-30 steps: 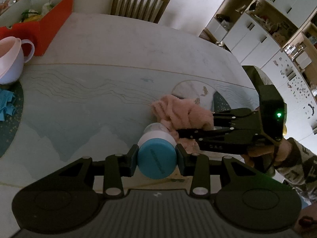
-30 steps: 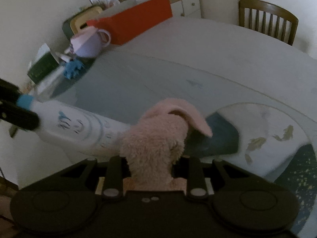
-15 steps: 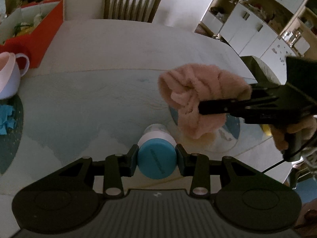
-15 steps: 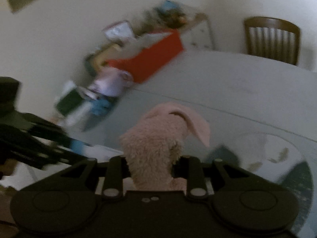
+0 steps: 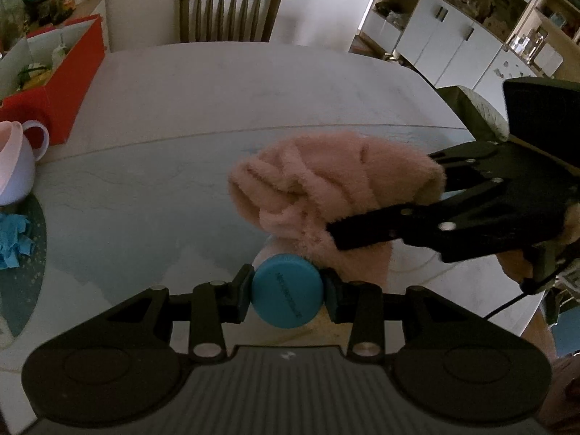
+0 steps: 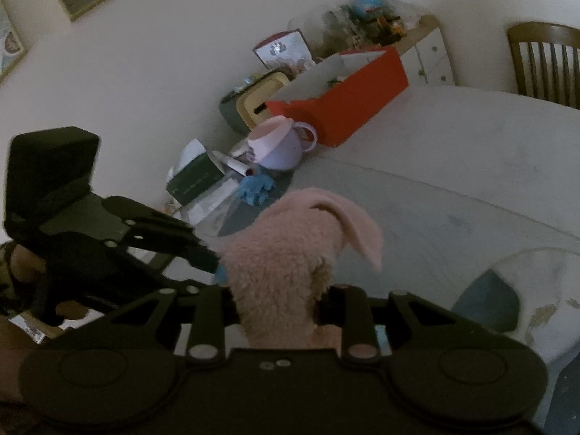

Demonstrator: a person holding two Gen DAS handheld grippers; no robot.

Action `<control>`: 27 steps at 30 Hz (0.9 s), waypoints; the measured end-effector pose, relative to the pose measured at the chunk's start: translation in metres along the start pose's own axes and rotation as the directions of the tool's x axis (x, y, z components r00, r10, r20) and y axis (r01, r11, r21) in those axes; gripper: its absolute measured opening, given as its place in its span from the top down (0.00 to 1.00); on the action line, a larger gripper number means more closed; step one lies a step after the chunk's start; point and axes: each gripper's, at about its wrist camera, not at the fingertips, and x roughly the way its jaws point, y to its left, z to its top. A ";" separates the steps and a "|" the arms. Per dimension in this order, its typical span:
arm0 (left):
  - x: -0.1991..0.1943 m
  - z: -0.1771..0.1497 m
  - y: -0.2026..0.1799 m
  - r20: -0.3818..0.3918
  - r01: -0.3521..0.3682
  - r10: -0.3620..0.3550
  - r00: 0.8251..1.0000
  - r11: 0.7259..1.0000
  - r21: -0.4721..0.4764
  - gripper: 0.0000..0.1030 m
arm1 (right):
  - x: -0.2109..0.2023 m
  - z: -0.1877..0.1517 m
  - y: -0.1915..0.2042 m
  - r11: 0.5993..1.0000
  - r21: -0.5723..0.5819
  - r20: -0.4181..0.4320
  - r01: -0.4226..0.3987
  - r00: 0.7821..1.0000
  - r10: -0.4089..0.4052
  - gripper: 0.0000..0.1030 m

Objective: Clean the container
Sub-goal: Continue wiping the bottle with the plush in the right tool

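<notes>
My left gripper [image 5: 287, 291] is shut on the blue cap [image 5: 287, 295] of a white bottle. The bottle points away and down toward the table; only a sliver of its white body [image 5: 264, 255] shows. A fluffy pink cloth [image 5: 326, 188] hangs bunched just above and right of the cap. My right gripper [image 5: 362, 203] comes in from the right and is shut on it. In the right wrist view the cloth [image 6: 286, 253] stands up between the right gripper's [image 6: 279, 306] jaws. The left gripper's fingers [image 6: 195, 246] reach in from the left, with a bit of blue cap [image 6: 222, 273] behind the cloth.
The pale table [image 5: 217, 108] has a blue patterned mat [image 5: 127, 199]. A red box [image 5: 65, 90], a lilac cup [image 5: 18, 166] and blue scraps [image 5: 14, 239] sit at its left. A wooden chair [image 5: 228, 11] stands behind, white cabinets [image 5: 453, 36] at right, and a dark green box [image 6: 195, 181] by the wall.
The right gripper has lifted the pink cloth from beside the bottle low on the table to just above the cap. The left gripper keeps its hold on the bottle, rolled slightly.
</notes>
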 end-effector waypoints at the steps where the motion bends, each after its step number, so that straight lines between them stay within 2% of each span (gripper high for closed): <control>1: 0.000 0.000 0.000 0.000 -0.002 0.002 1.000 1.000 0.001 0.62 | 0.003 0.000 -0.001 1.000 -0.001 -0.006 0.011 1.000 -0.011 0.75; 4: 0.000 0.002 0.000 0.002 -0.003 0.003 1.000 1.000 -0.005 0.62 | 0.007 -0.001 -0.007 1.000 0.012 -0.008 0.021 1.000 -0.021 0.75; 7: -0.001 0.000 -0.001 0.003 -0.003 0.003 1.000 1.000 -0.004 0.62 | 0.012 -0.002 -0.012 0.997 0.003 -0.024 0.075 0.997 -0.075 0.75; 11: -0.001 -0.001 0.000 0.005 -0.001 0.001 1.000 1.000 -0.004 0.62 | 0.019 -0.007 -0.021 0.991 0.003 -0.052 0.136 0.989 -0.136 0.75; 20: 0.004 0.002 0.003 0.008 0.004 -0.004 1.000 1.000 0.000 0.62 | 0.032 -0.019 -0.046 0.973 0.048 -0.095 0.224 0.971 -0.219 0.75; 25: 0.005 0.003 0.005 0.009 0.005 -0.005 1.000 1.000 0.001 0.62 | 0.039 -0.027 -0.050 0.954 0.008 -0.134 0.299 0.946 -0.295 0.75; 27: 0.005 0.003 0.005 0.008 0.005 -0.005 1.000 1.000 0.002 0.62 | 0.041 -0.030 -0.046 0.930 -0.055 -0.138 0.364 0.919 -0.368 0.75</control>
